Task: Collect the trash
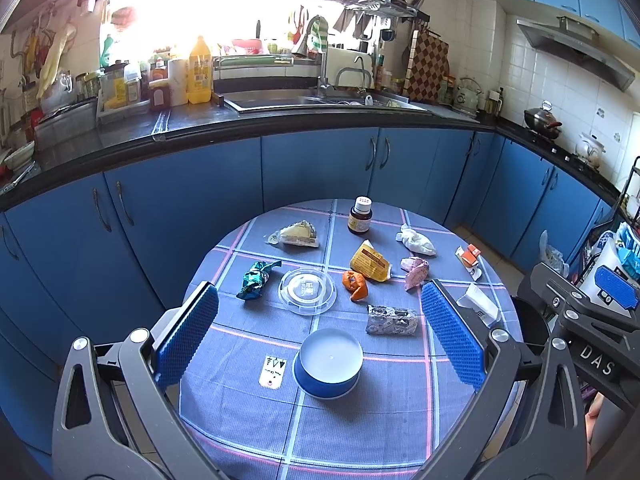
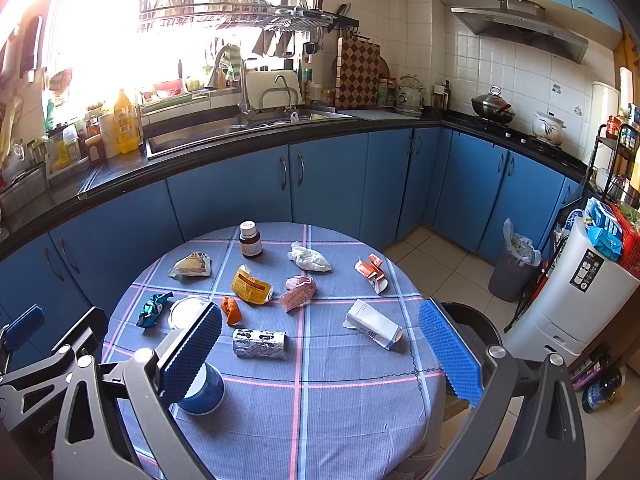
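Observation:
Trash lies scattered on a round table with a blue plaid cloth (image 1: pixel 360 420): a green foil wrapper (image 1: pixel 255 279), an orange wrapper (image 1: pixel 355 284), a yellow packet (image 1: pixel 369 266), a pink wrapper (image 1: pixel 416 271), a white tissue (image 1: pixel 414 240), a silver-black wrapper (image 1: pixel 392 320), a white carton (image 2: pixel 374 323) and an orange-white carton (image 2: pixel 373 270). My left gripper (image 1: pixel 320 340) is open and empty above the near table edge, over an upturned blue bowl (image 1: pixel 329 362). My right gripper (image 2: pixel 320 356) is open and empty to its right.
A brown bottle (image 1: pixel 360 216), a wrapped sandwich (image 1: pixel 296 235), a clear lid (image 1: pixel 307 290) and a small tag (image 1: pixel 273 372) are also on the table. A dark bin (image 2: pixel 476 324) stands beside the table's right edge, a lined bin (image 2: pixel 514 268) farther off. Blue cabinets ring the room.

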The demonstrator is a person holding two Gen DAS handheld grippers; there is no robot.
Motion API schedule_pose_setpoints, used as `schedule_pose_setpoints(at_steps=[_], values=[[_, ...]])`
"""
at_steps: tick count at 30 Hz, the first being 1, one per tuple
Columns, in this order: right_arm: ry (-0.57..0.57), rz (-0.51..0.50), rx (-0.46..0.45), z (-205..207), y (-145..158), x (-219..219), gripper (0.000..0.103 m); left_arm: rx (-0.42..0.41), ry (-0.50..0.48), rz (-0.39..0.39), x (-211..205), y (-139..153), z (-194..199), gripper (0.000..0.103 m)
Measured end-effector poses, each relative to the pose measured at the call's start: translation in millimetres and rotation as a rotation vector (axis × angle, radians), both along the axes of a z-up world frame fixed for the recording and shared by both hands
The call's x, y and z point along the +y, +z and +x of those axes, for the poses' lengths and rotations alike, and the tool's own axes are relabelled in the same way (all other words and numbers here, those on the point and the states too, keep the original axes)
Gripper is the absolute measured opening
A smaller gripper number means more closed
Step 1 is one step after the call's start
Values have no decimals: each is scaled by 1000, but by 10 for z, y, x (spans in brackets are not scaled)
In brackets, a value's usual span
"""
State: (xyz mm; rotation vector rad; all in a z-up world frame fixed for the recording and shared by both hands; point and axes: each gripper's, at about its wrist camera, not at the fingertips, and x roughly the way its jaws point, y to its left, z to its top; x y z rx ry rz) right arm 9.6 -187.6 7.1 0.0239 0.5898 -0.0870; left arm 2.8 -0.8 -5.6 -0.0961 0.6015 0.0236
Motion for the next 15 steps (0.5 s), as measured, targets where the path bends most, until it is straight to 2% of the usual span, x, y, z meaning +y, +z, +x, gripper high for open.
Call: schedule_pose_setpoints(at_steps=[15], values=[[1,0,-2,-8,20,27,96,0,-1,1,-34,9,-19,100]])
